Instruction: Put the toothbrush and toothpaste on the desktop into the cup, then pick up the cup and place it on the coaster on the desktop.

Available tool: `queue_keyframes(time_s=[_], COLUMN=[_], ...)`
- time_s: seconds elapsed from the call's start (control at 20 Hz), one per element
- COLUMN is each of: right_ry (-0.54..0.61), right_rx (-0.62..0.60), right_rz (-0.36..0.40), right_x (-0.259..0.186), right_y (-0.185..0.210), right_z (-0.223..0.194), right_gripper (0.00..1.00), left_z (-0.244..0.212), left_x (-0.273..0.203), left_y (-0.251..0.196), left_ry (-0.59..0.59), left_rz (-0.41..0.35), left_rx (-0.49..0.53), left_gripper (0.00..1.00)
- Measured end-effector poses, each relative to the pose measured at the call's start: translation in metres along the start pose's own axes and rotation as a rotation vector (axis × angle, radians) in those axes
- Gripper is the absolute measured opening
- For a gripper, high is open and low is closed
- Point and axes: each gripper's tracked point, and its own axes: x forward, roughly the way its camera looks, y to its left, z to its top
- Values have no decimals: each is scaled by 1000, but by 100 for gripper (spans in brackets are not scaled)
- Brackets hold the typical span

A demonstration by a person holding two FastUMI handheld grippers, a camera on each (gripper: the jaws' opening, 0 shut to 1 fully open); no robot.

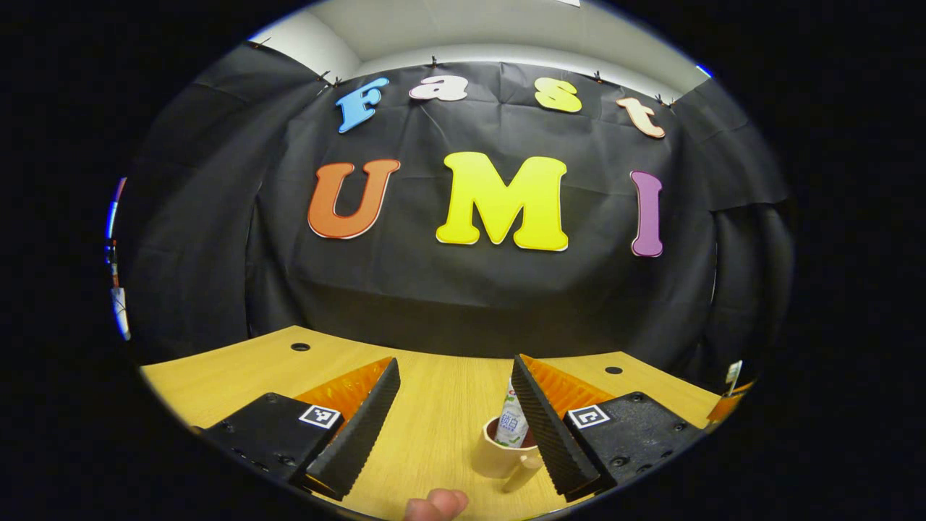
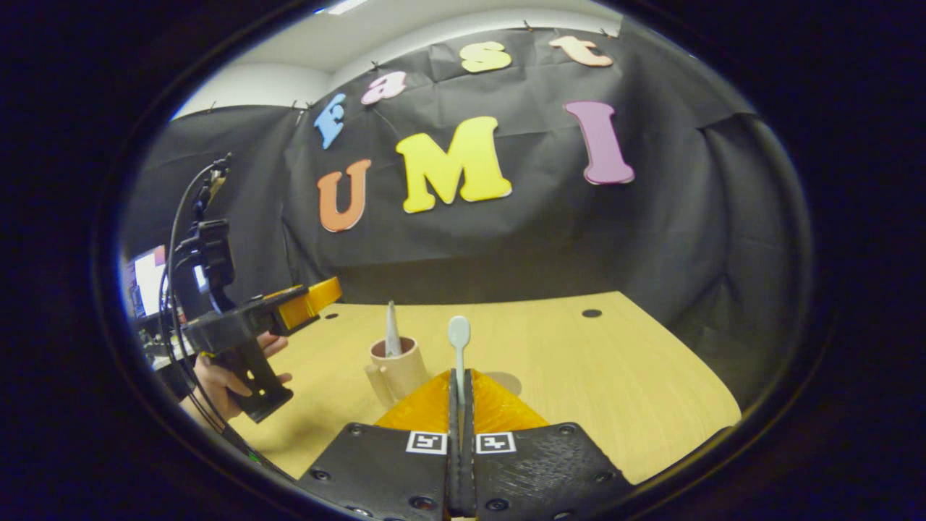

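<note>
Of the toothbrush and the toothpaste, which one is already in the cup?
The toothpaste: it stands upright inside the cup. The toothbrush is clamped in the right tongs, held above the desk beside the cup.

Lit screen (image 2: 148, 278) beside wooden desktop (image 2: 615, 376)

Looks like a lab/recording booth w/ a staged desk, not a real home: black cloth (image 1: 477, 289) is clipped up as a backdrop round a bare wood-look desktop (image 2: 579, 362) w/ cable grommet holes. Above the cloth you see plain white office wall + ceiling w/ a strip light. In the right gripper view, a lit monitor (image 2: 148, 278) glows at the far left edge behind dangling cables (image 2: 173, 289), so a workstation sits just outside the booth.
</note>
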Motion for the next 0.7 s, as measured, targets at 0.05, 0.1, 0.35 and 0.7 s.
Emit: queue_keyframes(time_s=[0.05, 0.1, 0.35, 0.7], right_ry=[-24, -45, -168, -277], right_rx=[-15, -23, -57, -85], right_rz=[28, 57, 176, 226], right_x=[10, 20, 72, 131], right_y=[14, 27, 73, 108], right_z=[11, 19, 59, 86], right_gripper=[0, 0, 0, 0], left_z=[1, 1, -19, -47], left_x=[-8, -18, -55, -83], left_y=[6, 12, 35, 57], left_ry=[-3, -3, 50, 113], left_rz=[8, 12, 30, 64], left_rx=[9, 16, 24, 38], left_gripper=[98, 98, 98, 98])
